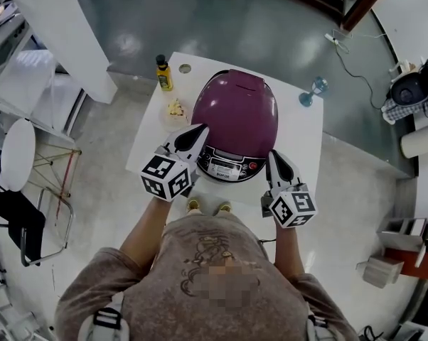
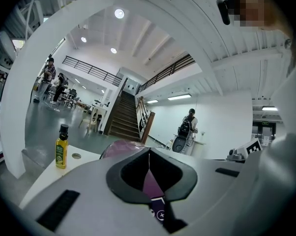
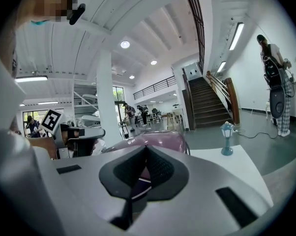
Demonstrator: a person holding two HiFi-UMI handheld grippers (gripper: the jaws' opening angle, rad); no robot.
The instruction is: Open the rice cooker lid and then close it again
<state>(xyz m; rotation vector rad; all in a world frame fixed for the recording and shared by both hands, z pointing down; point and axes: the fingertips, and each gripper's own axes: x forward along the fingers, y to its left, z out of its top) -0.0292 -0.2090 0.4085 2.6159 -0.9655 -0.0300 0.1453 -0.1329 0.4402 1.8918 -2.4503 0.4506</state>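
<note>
A purple rice cooker (image 1: 237,116) stands on a small white table (image 1: 303,130) with its lid down and its control panel (image 1: 228,168) facing me. My left gripper (image 1: 200,130) is at the cooker's front left, jaws shut with nothing between them. My right gripper (image 1: 273,155) is at the cooker's front right, also shut and empty. In the left gripper view the closed left gripper (image 2: 149,156) points over the cooker's purple lid (image 2: 121,146). In the right gripper view the right gripper (image 3: 147,154) has the purple lid (image 3: 158,140) just ahead of it.
An oil bottle (image 1: 163,73) and a small dish (image 1: 175,110) sit on the table left of the cooker. A blue lamp figurine (image 1: 313,91) stands at the table's far right corner. A white chair (image 1: 18,155) and a white pillar (image 1: 65,27) are on the left.
</note>
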